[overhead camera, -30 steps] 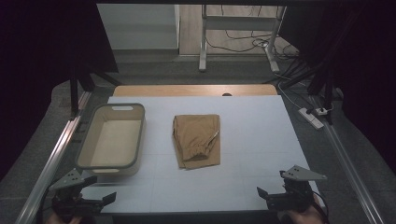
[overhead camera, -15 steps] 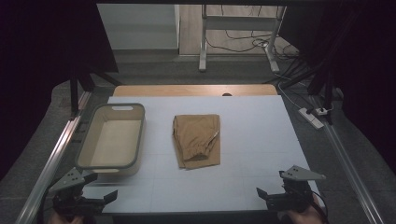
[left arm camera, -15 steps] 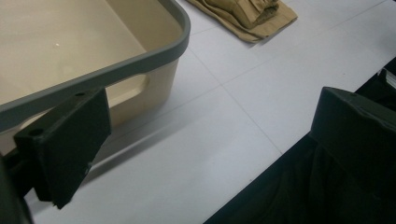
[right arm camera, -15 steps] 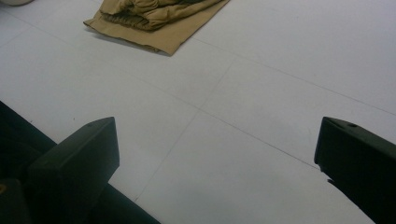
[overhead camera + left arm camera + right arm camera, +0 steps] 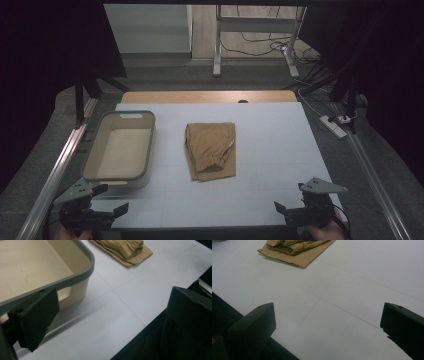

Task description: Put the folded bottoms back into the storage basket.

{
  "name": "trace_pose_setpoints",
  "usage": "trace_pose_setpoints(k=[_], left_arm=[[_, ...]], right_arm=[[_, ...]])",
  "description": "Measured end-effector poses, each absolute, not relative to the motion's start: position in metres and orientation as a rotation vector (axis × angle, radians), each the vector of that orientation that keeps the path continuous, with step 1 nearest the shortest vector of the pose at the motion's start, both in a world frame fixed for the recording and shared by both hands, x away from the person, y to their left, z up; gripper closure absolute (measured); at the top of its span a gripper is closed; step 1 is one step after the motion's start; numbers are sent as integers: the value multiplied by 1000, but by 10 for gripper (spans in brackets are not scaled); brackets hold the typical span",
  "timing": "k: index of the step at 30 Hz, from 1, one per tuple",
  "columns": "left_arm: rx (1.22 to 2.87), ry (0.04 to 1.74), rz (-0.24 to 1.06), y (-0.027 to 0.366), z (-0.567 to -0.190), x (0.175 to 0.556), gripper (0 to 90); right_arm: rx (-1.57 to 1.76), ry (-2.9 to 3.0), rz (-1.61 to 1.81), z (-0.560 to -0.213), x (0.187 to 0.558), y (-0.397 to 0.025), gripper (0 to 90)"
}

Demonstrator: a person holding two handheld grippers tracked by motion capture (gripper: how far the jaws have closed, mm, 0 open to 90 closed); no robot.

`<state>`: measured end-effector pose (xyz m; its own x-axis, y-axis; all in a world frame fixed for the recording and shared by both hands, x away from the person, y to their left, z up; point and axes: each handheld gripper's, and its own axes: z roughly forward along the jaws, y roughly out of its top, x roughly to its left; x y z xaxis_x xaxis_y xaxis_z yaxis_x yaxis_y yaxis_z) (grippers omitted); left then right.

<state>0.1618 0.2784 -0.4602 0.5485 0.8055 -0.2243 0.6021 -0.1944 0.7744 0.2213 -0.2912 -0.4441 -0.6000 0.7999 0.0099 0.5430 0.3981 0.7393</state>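
One folded garment (image 5: pixel 210 151), probably trousers; one tub (image 5: pixel 120 150); two grippers, jaws apart.

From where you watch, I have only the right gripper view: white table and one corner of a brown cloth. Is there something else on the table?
Observer: Yes. A beige basket with a grey rim stands left of the folded brown garment, apart from it.
Operator: Is the basket full?
Observer: No, the high view shows its inside bare.
Operator: Where is the left gripper?
Observer: The left gripper is at the near left table edge, just before the basket's near wall; its jaws stand wide apart, holding nothing.
Operator: And how does the garment lie?
Observer: Flat, folded into a rectangle in the middle of the white table, its gathered waistband lying on top near the front.
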Motion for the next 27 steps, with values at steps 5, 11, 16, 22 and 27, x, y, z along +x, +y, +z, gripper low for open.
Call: trace_pose_setpoints(k=[5,11,16,22,27], left_arm=[[1920,1107,289,272,-458,165,0],[1948,1078,274,265,-456,168,0],[1960,1067,263,262,-456,170,0],[1987,1063,264,255,-456,173,0],[1996,1048,256,249,-456,176,0]], right_arm=[[1160,2320,1022,-444,222,-291,5],[1157,2322,1022,-444,222,-291,5],[1156,2324,1021,-444,221,-291,7],[1154,2326,1025,-445,222,-290,7],[1147,2331,1025,-444,221,-290,8]])
